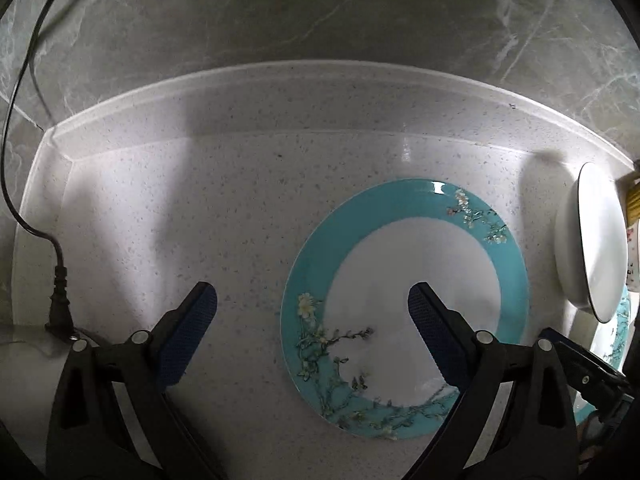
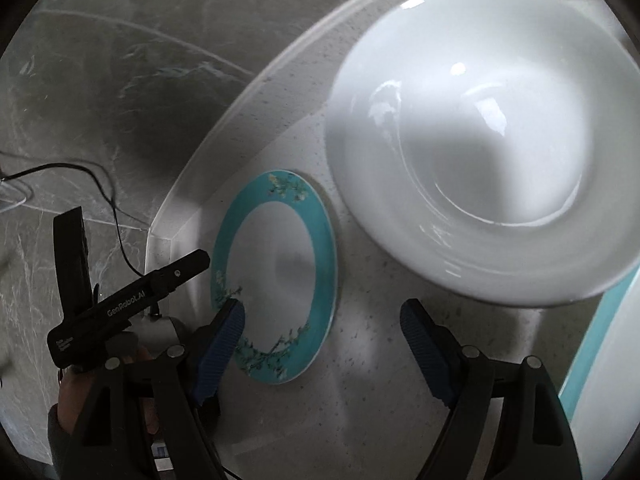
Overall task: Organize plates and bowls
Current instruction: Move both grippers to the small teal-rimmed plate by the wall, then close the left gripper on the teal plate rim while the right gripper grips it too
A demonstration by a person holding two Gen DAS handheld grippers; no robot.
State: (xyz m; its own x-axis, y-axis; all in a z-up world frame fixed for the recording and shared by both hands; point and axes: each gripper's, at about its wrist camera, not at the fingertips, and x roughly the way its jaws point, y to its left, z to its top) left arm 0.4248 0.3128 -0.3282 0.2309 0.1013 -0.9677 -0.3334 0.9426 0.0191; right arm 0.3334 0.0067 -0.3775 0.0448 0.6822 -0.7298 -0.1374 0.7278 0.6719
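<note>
A flat plate with a teal rim and a flower-branch pattern lies on the speckled white counter. My left gripper hangs open above it. One of its fingers is over the plate's white middle and the other is over bare counter. The same plate shows in the right wrist view. A deep white bowl stands to its right, on what looks like a second teal-rimmed plate. My right gripper is open just short of the bowl, with only counter between its fingers. The bowl is at the right edge of the left wrist view.
A black power cable and plug lie at the counter's left end. A raised lip runs along the back below a grey marble wall. A yellowish package stands behind the bowl. The left tool's black body is close beside my right gripper.
</note>
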